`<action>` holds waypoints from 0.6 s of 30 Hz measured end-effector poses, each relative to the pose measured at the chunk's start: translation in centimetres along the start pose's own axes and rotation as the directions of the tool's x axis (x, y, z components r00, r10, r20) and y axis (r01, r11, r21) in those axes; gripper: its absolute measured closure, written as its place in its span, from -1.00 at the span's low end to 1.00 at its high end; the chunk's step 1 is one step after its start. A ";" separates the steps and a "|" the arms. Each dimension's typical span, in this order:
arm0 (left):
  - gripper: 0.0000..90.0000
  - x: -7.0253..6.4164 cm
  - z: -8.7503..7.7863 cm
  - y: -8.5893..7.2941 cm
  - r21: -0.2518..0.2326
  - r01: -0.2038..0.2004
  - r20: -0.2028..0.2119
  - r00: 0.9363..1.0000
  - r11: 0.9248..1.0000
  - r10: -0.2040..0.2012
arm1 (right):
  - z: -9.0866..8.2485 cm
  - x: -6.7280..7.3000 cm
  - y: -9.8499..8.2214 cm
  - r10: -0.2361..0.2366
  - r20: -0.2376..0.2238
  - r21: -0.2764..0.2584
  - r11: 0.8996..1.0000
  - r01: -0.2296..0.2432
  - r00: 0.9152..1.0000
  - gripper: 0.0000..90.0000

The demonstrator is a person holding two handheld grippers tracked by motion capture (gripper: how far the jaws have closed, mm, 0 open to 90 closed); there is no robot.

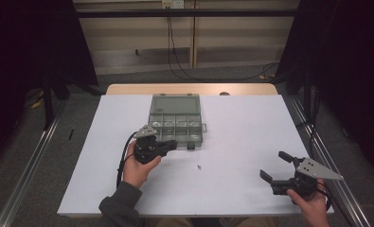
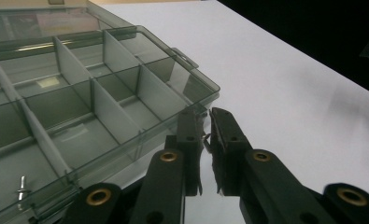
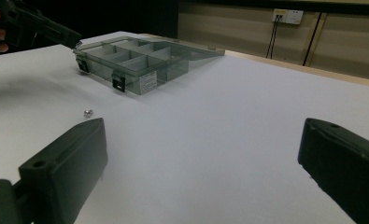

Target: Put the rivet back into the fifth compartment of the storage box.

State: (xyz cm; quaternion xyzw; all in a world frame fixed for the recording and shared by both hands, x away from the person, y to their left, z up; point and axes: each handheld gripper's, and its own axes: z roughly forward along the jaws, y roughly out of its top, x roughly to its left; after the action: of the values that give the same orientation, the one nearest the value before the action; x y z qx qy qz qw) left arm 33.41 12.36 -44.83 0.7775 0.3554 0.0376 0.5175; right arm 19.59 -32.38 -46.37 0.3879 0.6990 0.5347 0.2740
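Organizer box point(image 1: 176, 122) on white table point(image 1: 241, 142)

White tabletop point(image 1: 251, 142) on grey floor point(image 1: 14, 156); beige wall point(image 1: 232, 38) with socket point(image 1: 172, 4), cables point(image 1: 175, 56) hanging.

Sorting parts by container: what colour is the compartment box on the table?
The compartment box is translucent smoky grey-green plastic with black latches, clearest in the left gripper view.

box point(image 1: 175, 123) mid-table, lid behind | screw point(image 1: 200, 166) before it | left tongs point(image 1: 174, 144) at front edge | right tongs point(image 1: 275, 166) far right
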 end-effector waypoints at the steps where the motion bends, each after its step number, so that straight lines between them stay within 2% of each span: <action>1: 0.84 0.0 0.0 0.0 0.000 0.000 0.000 1.000 1.000 0.000 | 0.0 0.0 0.0 -0.001 0.001 0.000 1.000 0.001 1.000 -0.97; 13: 0.84 1.2 -0.6 0.0 -0.028 0.017 -0.042 0.999 0.999 -0.018 | -0.1 0.0 0.0 0.003 0.001 -0.001 1.000 -0.003 1.000 -0.97; 14: 0.84 1.4 -0.6 -0.1 -0.033 0.015 -0.061 0.998 0.999 -0.017 | -0.1 0.0 0.0 0.002 0.001 -0.001 1.000 -0.002 1.000 -0.97; 18: 0.84 1.9 -0.8 -0.2 -0.039 0.021 -0.091 0.996 0.999 -0.024 | -0.1 -0.1 0.0 0.002 0.003 -0.002 1.000 -0.002 1.000 -0.97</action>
State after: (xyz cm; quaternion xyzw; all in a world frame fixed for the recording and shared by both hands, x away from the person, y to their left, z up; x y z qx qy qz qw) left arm 34.37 14.16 -45.15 0.7609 0.3866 0.0740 0.5158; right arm 19.55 -32.47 -46.36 0.3891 0.6976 0.5351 0.2748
